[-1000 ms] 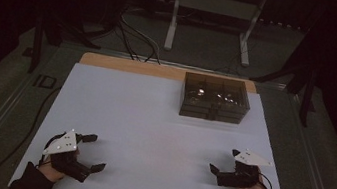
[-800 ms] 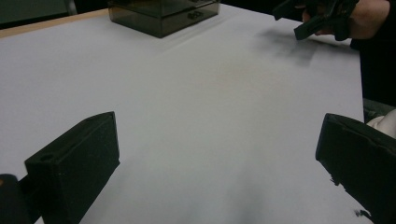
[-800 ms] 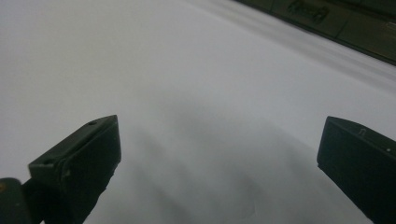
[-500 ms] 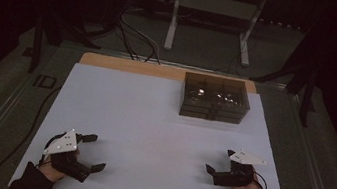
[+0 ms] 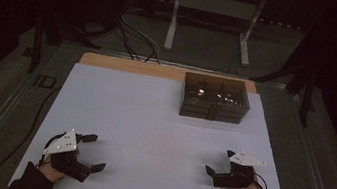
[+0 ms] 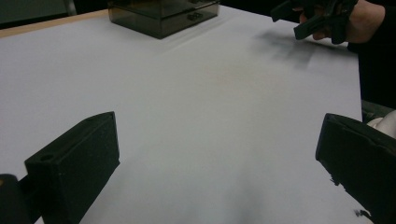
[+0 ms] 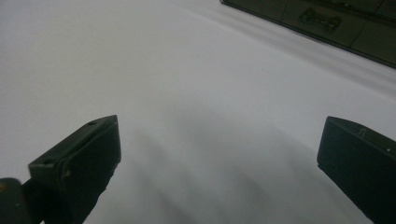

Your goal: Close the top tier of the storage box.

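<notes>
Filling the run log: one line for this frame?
left gripper: open, empty, near edge | right gripper: open, empty, near edge | box: far right, shut, untouched

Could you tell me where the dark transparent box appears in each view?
High view: dark transparent box at the far right of the white sheet.
Left gripper view: top centre.
Right gripper view: top right corner.
Shared landmark: its front latch.
</notes>
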`<action>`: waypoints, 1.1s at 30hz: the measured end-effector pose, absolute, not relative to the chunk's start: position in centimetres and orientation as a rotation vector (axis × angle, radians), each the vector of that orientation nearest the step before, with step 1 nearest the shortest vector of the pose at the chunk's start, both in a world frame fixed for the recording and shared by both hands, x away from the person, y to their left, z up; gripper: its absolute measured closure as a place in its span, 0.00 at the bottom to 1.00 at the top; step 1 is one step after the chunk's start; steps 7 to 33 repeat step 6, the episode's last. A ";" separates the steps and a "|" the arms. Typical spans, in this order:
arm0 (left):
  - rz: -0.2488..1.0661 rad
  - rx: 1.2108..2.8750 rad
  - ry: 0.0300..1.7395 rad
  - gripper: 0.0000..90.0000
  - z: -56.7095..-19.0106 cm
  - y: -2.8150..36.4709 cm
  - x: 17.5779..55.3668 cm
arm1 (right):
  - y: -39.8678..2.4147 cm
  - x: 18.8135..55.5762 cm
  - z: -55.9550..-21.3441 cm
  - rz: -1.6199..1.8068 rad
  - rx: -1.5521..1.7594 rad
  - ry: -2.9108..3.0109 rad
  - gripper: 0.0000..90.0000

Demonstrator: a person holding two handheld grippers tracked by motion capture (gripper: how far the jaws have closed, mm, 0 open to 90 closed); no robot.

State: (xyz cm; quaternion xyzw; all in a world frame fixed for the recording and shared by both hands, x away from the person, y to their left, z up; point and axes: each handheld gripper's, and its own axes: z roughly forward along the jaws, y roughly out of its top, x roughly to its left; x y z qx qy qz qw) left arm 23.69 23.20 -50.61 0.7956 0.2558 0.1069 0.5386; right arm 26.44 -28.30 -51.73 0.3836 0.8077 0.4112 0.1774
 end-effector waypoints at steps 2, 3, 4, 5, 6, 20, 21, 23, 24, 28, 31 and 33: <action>0.256 1.893 0.608 0.01 -50.6 23.2 23.7 | -28.3 26.4 -51.7 1.169 1.092 2.285 0.00; 0.254 1.893 0.608 0.01 -50.6 23.2 23.7 | -28.3 26.5 -51.7 1.162 1.095 2.286 0.00; 0.254 1.893 0.607 0.01 -50.6 23.2 23.7 | -28.4 26.5 -51.8 1.160 1.096 2.287 0.00; 0.255 1.893 0.607 0.01 -50.6 23.2 23.7 | -28.4 26.5 -51.8 1.165 1.099 2.289 0.00; 0.254 1.892 0.607 0.01 -50.6 23.2 23.7 | -28.4 26.5 -51.8 1.163 1.099 2.291 0.00; 0.254 1.892 0.607 0.01 -50.6 23.2 23.7 | -28.4 26.5 -51.8 1.163 1.099 2.291 0.00; 0.254 1.892 0.607 0.01 -50.6 23.2 23.7 | -28.4 26.5 -51.8 1.163 1.099 2.291 0.00; 0.254 1.892 0.607 0.01 -50.6 23.2 23.7 | -28.4 26.5 -51.8 1.163 1.099 2.291 0.00; 0.254 1.892 0.607 0.01 -50.6 23.2 23.7 | -28.4 26.5 -51.8 1.163 1.099 2.291 0.00; 0.254 1.892 0.607 0.01 -50.6 23.2 23.7 | -28.4 26.5 -51.8 1.163 1.099 2.291 0.00; 0.254 1.892 0.607 0.01 -50.6 23.2 23.7 | -28.4 26.5 -51.8 1.163 1.099 2.291 0.00; 0.254 1.892 0.607 0.01 -50.6 23.2 23.7 | -28.4 26.5 -51.8 1.163 1.099 2.291 0.00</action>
